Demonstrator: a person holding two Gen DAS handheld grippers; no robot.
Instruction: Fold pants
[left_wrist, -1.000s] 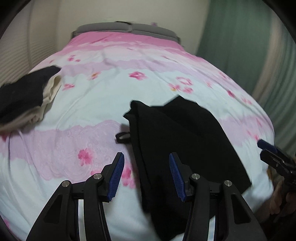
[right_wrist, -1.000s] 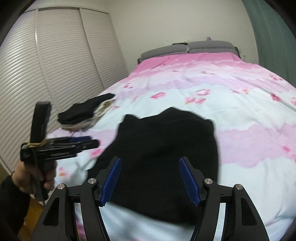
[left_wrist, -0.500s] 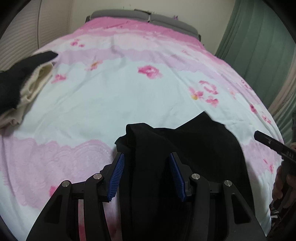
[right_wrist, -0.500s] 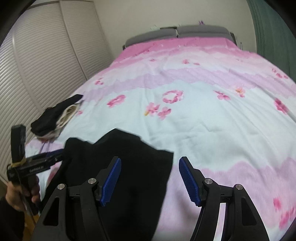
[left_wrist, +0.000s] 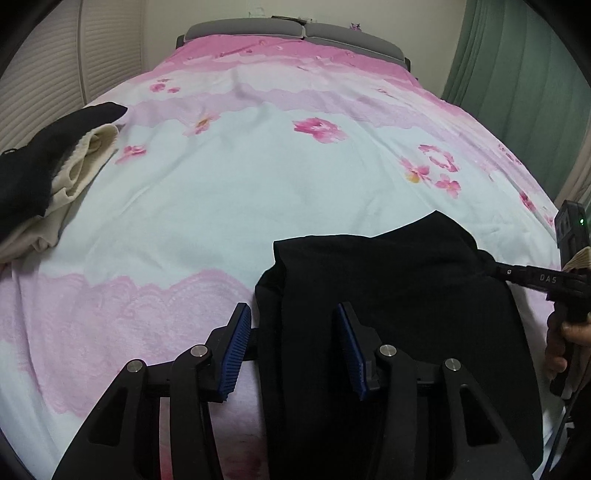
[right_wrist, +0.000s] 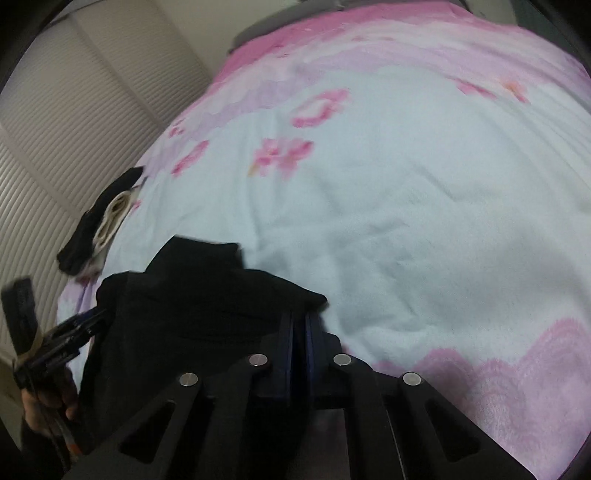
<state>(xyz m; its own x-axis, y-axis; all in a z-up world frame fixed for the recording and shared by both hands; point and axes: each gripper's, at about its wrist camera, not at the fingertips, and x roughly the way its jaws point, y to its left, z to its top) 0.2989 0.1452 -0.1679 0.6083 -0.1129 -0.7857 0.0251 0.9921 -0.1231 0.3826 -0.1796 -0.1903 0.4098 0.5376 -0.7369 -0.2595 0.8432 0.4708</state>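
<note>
Black pants (left_wrist: 399, 295) lie partly folded on the near end of the bed. My left gripper (left_wrist: 293, 345) is open, its blue pads straddling the left folded edge of the pants. In the right wrist view my right gripper (right_wrist: 300, 325) is shut on the right corner of the pants (right_wrist: 192, 295). The right gripper also shows in the left wrist view (left_wrist: 495, 271), touching the right edge of the pants. The left gripper shows at the left edge of the right wrist view (right_wrist: 88, 323).
The bed has a pink and white flowered cover (left_wrist: 258, 184). A pile of black and cream clothes (left_wrist: 51, 173) lies at the bed's left edge. White slatted closet doors (right_wrist: 74, 122) stand to the left, green curtains (left_wrist: 517, 74) to the right.
My right gripper has moved to the pants' right corner and shut on it. My left gripper has stayed open around the left edge, shifting slightly.
</note>
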